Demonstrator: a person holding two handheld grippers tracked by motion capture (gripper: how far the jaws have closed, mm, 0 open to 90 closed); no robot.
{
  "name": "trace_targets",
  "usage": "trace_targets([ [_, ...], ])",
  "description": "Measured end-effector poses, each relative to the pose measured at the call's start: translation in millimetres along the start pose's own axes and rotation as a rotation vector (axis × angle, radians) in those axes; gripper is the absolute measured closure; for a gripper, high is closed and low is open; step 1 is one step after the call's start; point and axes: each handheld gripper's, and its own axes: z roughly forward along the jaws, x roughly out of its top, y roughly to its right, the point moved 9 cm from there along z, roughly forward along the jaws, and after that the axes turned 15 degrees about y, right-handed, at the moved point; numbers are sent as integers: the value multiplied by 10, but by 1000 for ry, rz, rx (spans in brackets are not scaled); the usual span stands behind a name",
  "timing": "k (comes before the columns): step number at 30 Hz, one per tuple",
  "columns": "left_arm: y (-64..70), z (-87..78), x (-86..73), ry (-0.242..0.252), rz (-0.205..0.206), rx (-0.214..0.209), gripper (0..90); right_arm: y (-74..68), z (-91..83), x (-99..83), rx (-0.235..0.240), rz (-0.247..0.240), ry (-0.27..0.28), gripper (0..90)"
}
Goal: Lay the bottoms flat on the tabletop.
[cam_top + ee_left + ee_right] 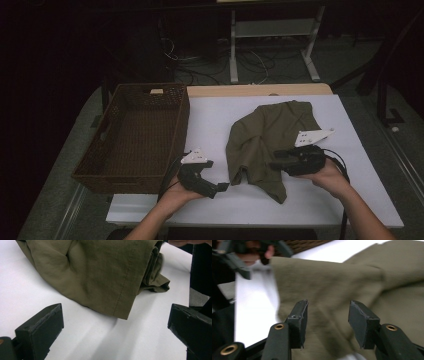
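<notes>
White covers the table [320, 200], with dark floor and cables behind its far edge. An olive-green garment [267, 137] lies crumpled right of the table's middle, reaching toward the near edge. A brown wicker basket [95, 172] sits along the left edge. The left gripper [223, 187] hovers near the near edge, just beside the garment's hem, jaws spread wide and holding nothing. The right gripper [273, 165] hangs over the garment's near part, jaws parted with nothing clamped between them.

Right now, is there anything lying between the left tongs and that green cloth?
No. In the left gripper view, bare white table runs from the open left tongs to the edge of the green cloth.
</notes>
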Motion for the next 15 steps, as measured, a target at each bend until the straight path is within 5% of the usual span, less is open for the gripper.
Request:
trace_targets([
  [6, 2, 2, -1, -1, 1, -1, 0, 301, -91, -128, -104, 36, -40, 484],
  [15, 5, 2, -3, -3, 2, -2, 0, 540, -66, -399, -157, 66, -135, 428],
])
